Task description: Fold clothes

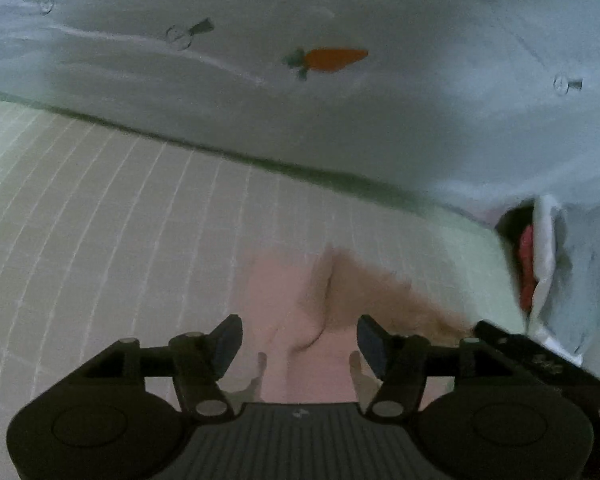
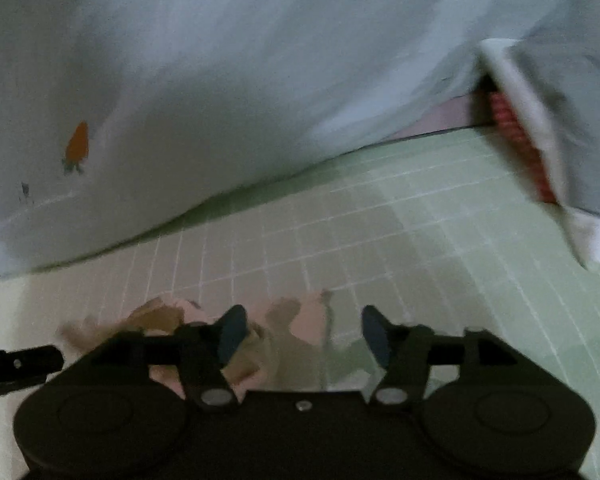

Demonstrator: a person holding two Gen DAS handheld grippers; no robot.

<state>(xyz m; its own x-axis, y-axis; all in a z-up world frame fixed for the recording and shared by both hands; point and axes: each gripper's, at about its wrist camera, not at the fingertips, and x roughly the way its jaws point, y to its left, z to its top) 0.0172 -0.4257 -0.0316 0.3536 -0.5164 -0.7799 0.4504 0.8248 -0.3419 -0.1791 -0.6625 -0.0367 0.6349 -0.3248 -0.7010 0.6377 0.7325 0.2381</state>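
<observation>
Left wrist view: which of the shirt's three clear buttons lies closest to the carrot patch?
The middle button, just left of the orange carrot on the pale shirt, beside a dark tab. The others sit at far left and far right.

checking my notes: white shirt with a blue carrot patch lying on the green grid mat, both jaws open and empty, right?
Nearly: the carrot on the white shirt is orange, not blue, as the left wrist view shows. The shirt does lie on the green grid mat, and the jaws of both the left gripper and the right gripper are open and empty.

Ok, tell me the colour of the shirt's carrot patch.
Orange carrot, green top; clearest in left wrist view.
</observation>
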